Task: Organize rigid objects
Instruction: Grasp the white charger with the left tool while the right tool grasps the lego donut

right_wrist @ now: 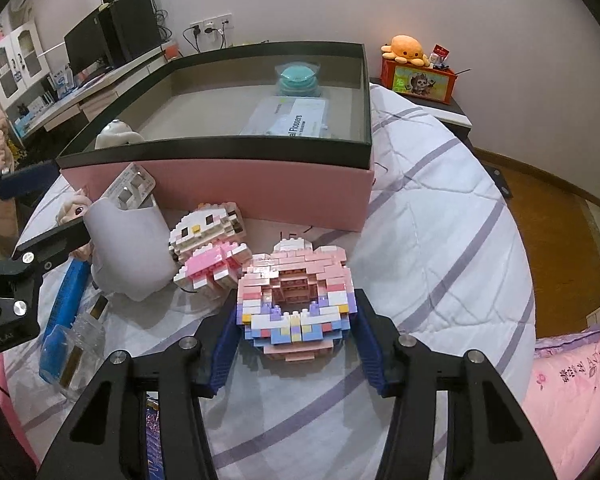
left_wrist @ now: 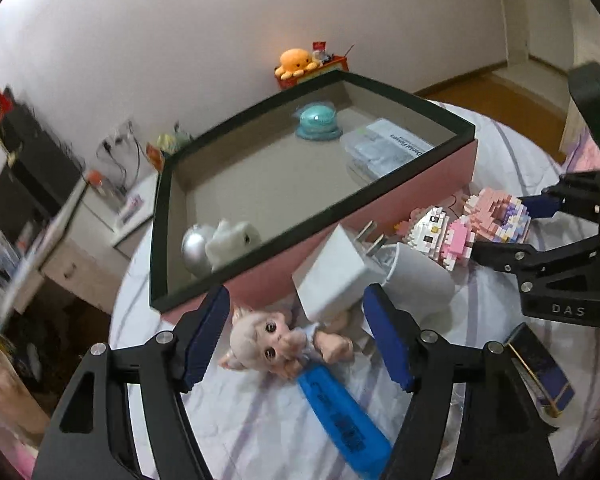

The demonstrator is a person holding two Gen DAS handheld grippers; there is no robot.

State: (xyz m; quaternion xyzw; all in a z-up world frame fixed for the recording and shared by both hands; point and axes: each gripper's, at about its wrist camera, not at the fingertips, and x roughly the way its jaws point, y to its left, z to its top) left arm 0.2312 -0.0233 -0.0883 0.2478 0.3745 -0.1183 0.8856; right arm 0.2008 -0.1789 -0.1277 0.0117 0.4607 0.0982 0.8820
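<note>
Pink brick ring model (right_wrist: 296,300) lies on the quilted bedspread (right_wrist: 440,240), just in front of the pink box with the dark rim (right_wrist: 220,184). Right gripper (right_wrist: 296,344) is clamped on it: both blue pads press the model's flanks. The left wrist view confirms this from the side, the ring (left_wrist: 496,212) caught between the right gripper's fingers (left_wrist: 540,204).

Brick cat figure (right_wrist: 208,248) touches the ring at its 10 o'clock; a white cup on its side (right_wrist: 128,252) lies just beyond, toward 9.

Left gripper (left_wrist: 296,332) is released, jaws apart over a small doll (left_wrist: 268,344) without touching it. White plug charger (left_wrist: 336,276) sits at the doll's 1 o'clock, blue case (left_wrist: 340,416) at 5.

Only the left wrist view shows the charger and a silver ball (left_wrist: 194,250) beside a white plush (left_wrist: 230,240) inside the box. Both views show the teal round case (right_wrist: 298,76) and flosser pack (right_wrist: 288,118) there.
</note>
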